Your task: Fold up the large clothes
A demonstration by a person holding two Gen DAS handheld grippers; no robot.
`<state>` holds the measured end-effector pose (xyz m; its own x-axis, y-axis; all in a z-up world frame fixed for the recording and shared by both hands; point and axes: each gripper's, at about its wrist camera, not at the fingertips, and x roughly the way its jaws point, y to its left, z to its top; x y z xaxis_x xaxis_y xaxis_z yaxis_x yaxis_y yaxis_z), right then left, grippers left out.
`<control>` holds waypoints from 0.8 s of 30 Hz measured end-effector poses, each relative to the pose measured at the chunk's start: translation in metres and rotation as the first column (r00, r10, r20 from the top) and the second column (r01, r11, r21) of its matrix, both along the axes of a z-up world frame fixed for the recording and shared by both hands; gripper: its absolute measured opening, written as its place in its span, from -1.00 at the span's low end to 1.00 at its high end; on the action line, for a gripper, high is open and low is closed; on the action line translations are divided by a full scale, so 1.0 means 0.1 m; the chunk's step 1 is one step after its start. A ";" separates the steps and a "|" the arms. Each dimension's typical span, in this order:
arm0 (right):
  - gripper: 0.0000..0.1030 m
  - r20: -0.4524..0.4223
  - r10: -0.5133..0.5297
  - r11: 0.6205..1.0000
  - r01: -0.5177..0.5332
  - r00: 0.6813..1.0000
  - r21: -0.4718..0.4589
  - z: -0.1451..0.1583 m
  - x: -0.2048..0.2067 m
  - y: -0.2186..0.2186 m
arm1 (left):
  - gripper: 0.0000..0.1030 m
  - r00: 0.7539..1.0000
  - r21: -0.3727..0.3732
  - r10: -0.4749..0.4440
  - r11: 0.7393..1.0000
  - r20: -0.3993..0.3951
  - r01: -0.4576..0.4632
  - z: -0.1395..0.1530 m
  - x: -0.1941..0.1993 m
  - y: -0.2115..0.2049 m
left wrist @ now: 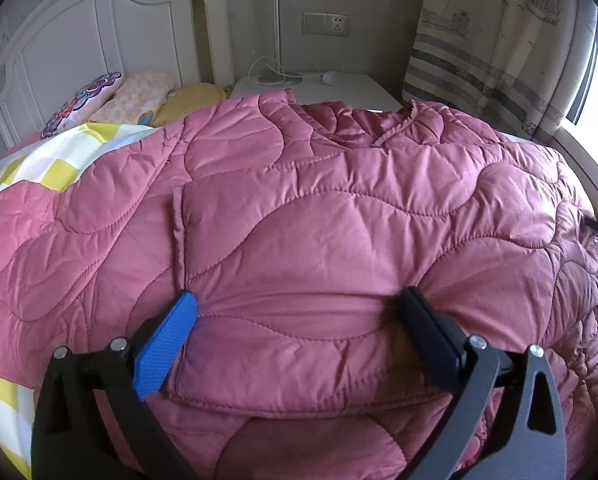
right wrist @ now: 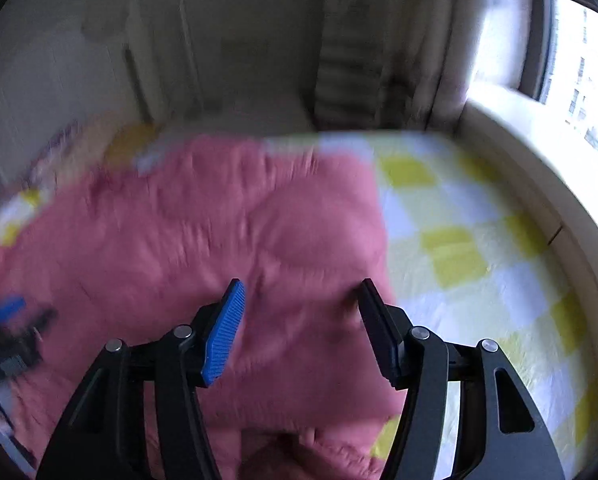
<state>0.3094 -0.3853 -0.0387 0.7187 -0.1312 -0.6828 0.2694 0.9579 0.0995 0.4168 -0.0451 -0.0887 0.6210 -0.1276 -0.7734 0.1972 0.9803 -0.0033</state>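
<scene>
Risk of the bulky fold springing open was noted: pink quilted jacket lay on the bed, left tongs spread wide over it, right tongs parted near the jacket's edge, gripping nothing.

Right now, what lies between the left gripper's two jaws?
In the left wrist view, the left gripper is wide open, and a puffed fold of the pink quilted jacket bulges between its jaws. Nothing else lies there.
</scene>
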 end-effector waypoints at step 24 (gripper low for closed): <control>0.88 -0.059 -0.087 0.996 0.088 0.994 0.012 -0.07 0.43 -0.04 | 0.96 1.000 -0.035 -0.004 0.999 -0.006 0.004 -0.02 0.03 0.02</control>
<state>0.3524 -0.3898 -0.0453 0.6641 -0.1811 -0.7254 0.3576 0.9290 0.0954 0.4201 -0.0427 -0.0909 0.6155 -0.1567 -0.7724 0.2008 0.9789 -0.0386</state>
